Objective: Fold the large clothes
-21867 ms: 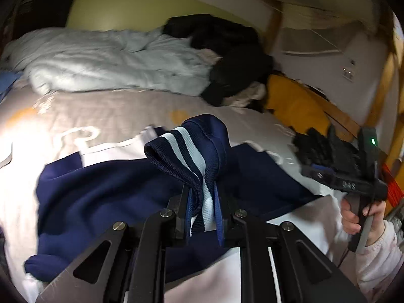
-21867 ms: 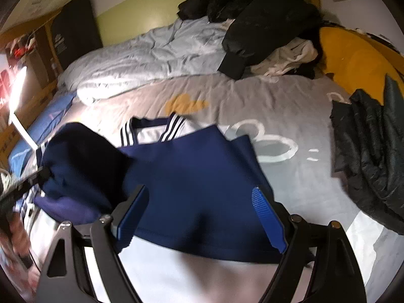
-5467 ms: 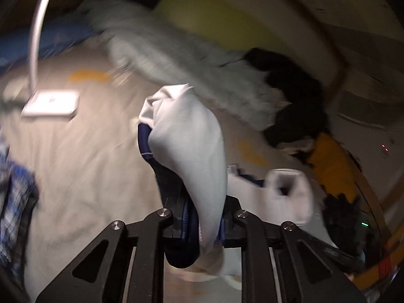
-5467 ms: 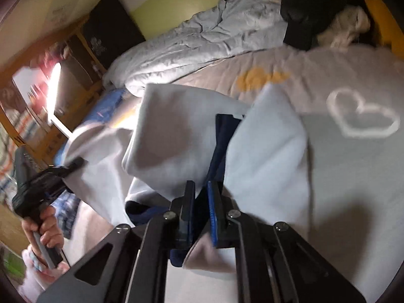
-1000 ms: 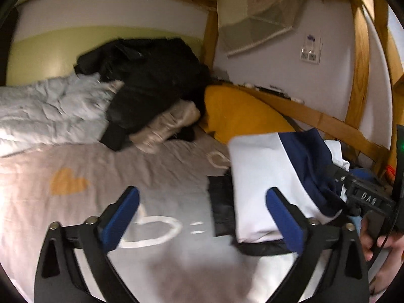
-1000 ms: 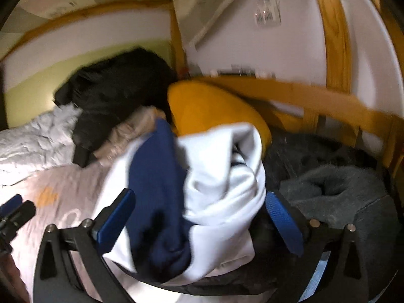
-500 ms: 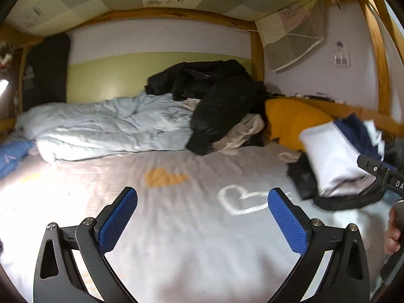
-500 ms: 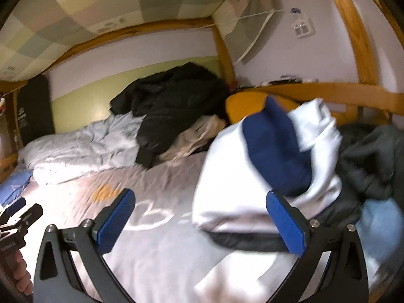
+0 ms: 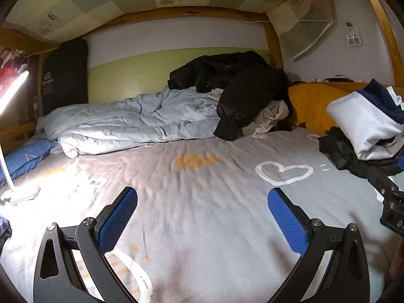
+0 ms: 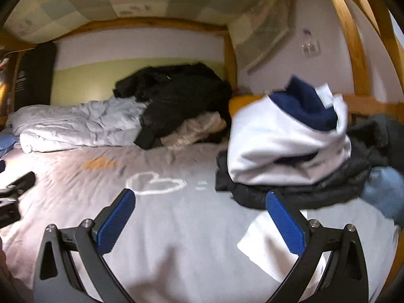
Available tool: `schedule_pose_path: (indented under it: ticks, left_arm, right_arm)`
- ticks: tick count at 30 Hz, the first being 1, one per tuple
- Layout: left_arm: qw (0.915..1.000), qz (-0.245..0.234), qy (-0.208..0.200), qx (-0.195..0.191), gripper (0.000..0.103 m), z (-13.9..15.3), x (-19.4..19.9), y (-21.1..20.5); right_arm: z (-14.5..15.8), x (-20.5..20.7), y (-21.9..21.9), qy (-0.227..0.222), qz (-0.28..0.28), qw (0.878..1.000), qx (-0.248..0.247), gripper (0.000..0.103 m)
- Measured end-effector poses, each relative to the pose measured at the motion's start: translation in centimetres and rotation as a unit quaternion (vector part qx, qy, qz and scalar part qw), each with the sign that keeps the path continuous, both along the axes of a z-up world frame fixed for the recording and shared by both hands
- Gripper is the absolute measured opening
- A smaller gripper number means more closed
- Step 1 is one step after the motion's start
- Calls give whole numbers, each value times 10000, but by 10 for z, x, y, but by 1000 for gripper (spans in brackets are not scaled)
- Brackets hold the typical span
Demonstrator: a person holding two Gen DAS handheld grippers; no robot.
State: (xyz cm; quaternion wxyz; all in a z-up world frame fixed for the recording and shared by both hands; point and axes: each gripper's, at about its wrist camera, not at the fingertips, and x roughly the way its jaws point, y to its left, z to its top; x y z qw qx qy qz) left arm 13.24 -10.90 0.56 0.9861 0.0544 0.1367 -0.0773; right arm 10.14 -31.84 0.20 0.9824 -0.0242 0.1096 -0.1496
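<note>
White-and-navy folded garment [image 10: 282,149] sits atop a dark jacket pile [image 10: 290,189] at the bed's [image 9: 202,189] right side (perched, apparently unevenly); both left gripper [image 9: 202,217] and right gripper [image 10: 200,217] hang spread and empty, and a nudge could topple the fold.
</note>
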Motion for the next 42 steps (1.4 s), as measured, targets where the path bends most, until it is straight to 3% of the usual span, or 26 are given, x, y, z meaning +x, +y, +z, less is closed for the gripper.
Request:
schedule_pose_path:
  ticks: [5, 8, 18, 25, 42]
  left_arm:
    - [9986, -23, -343, 391, 103, -1, -14, -14]
    - [9974, -199, -327, 604, 103, -2, -15, -24]
    - [9986, -190, -188, 455, 103, -1, -8, -20]
    - [9976, -211, -241, 609, 103, -2, -7, -21]
    - [9978, -176, -263, 584, 103, -4, -10, -25]
  right_arm:
    - [-2, 7, 3, 150, 60, 9998, -87, 103]
    - [-2, 6, 0, 130, 23, 9999, 19, 103]
    - [-2, 2, -3, 60, -71, 9999, 82, 103]
    - [-2, 2, 1, 77, -44, 10000, -3, 103]
    - [-3, 4, 5, 123, -85, 9998, -133, 103]
